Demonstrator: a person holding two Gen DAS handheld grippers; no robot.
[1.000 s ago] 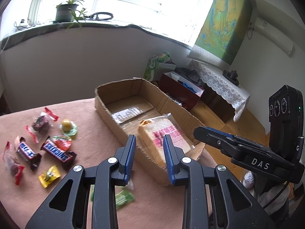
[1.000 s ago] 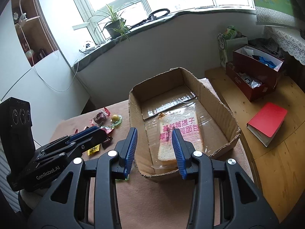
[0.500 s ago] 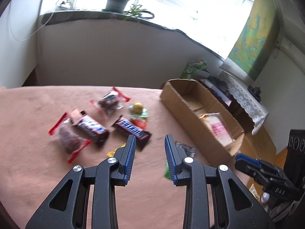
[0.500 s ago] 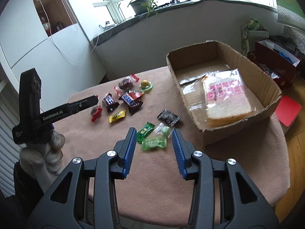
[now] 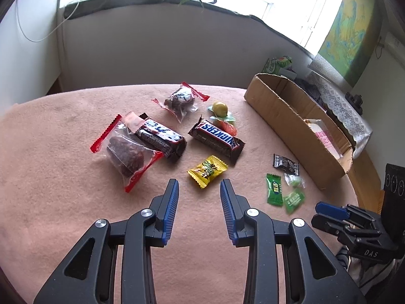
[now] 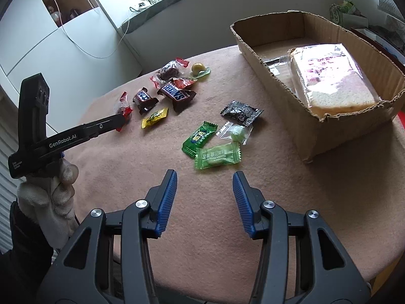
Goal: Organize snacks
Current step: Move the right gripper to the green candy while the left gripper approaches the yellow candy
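L gripper (image 5: 198, 187) jaws opening, nothing btwn them; it hangs over the pink-covered table (image 5: 50, 177), just short of the yellow candy (image 5: 207, 171). R gripper (image 6: 203, 181) jaws also opening, wider, empty, near the pale green candy (image 6: 217, 155) and dark green candy (image 6: 198, 138). Snickers bar (image 5: 217, 138) lies mid-table w/ other loose snacks. Cardboard box (image 6: 326, 131) sits at the table's right edge, wrapped bread slice (image 6: 329, 81) inside.

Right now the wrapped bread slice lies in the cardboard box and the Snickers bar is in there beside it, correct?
Not quite. The wrapped bread slice does lie in the cardboard box, but the Snickers bar lies on the tablecloth among the other sweets, as the right wrist view shows.
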